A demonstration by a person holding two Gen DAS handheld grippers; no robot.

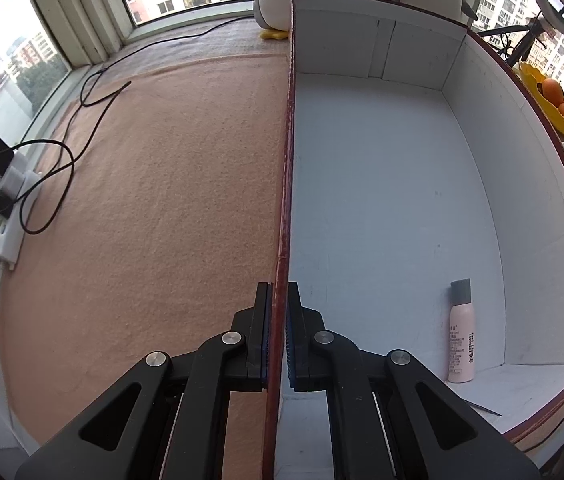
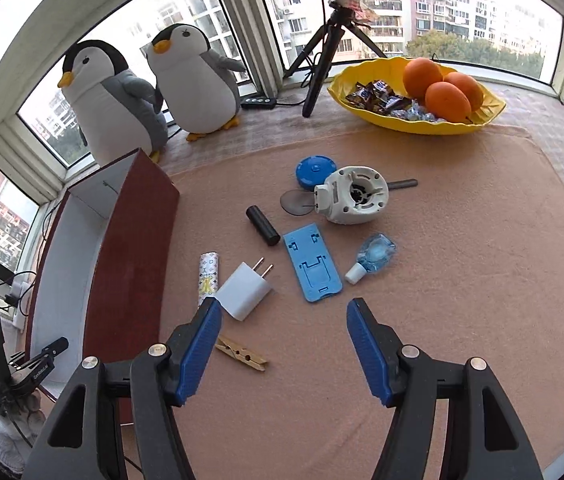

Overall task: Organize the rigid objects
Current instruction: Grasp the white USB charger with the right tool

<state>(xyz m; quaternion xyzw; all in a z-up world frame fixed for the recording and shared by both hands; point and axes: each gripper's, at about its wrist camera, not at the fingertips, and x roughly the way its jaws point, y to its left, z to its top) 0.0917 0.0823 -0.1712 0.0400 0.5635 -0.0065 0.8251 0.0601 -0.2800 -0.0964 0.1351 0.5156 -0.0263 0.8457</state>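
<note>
My left gripper (image 1: 279,292) is shut on the left wall of a dark red box with a white inside (image 1: 382,184). A pink spray bottle with a grey cap (image 1: 461,334) stands in the box's near right corner. My right gripper (image 2: 282,308) is open and empty above the peach cloth. Just ahead of it lie a white charger plug (image 2: 244,290), a blue phone stand (image 2: 312,266), a wooden clothespin (image 2: 242,354), a patterned tube (image 2: 209,276), a black cylinder (image 2: 262,225), a small blue bottle (image 2: 374,256), a white device (image 2: 356,198) and a blue round case (image 2: 316,170). The box also shows in the right wrist view (image 2: 130,256).
Two penguin plush toys (image 2: 154,88) stand at the window behind the box. A yellow bowl with oranges and sweets (image 2: 418,96) and a tripod (image 2: 330,48) are at the back. A power strip with cables (image 1: 6,184) lies at the cloth's left edge.
</note>
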